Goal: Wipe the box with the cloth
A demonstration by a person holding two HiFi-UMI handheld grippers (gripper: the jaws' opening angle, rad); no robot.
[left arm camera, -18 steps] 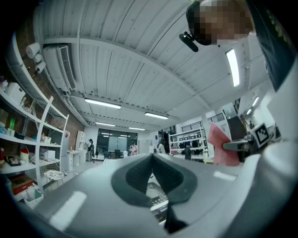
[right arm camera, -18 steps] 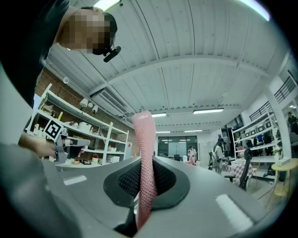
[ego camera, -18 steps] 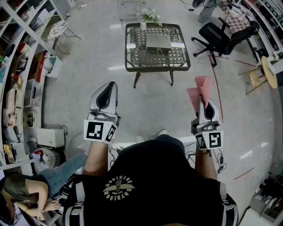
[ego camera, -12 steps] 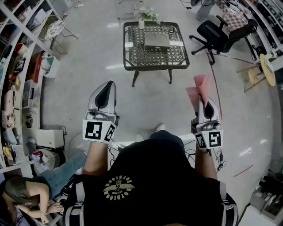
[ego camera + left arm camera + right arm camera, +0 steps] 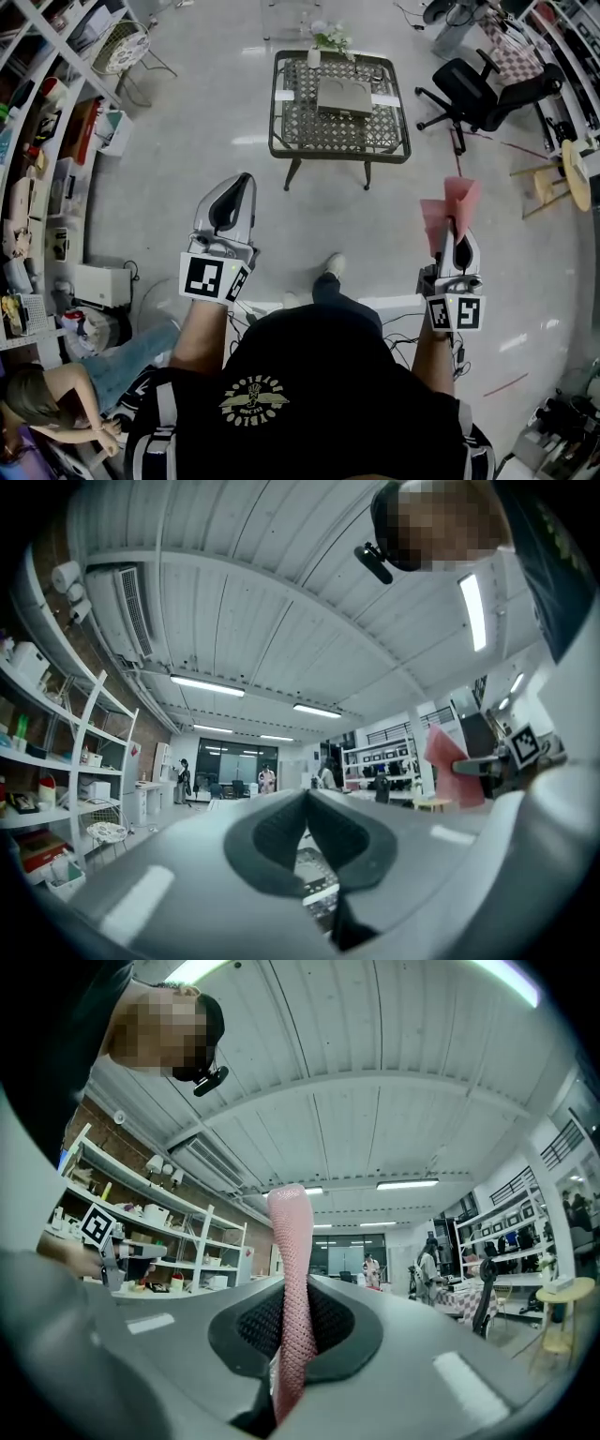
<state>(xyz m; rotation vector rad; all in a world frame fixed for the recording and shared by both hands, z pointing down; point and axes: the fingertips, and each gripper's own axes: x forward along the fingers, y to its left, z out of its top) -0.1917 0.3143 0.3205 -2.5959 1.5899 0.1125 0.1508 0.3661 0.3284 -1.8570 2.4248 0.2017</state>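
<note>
My right tongs (image 5: 457, 236) pinch the soft, bumpy pink cloth (image 5: 448, 206) tight. My left tongs (image 5: 244, 180) are closed on nothing. Both are far from the wire table (image 5: 309, 131). The flat grey box (image 5: 344, 96) lies on it.

I see the pink cloth (image 5: 450, 208) pinched upright between the jaws of my right gripper (image 5: 457, 242), near right. The box (image 5: 343, 96), flat and grey, lies on the far table (image 5: 309, 131), well apart from the cloth.
</note>
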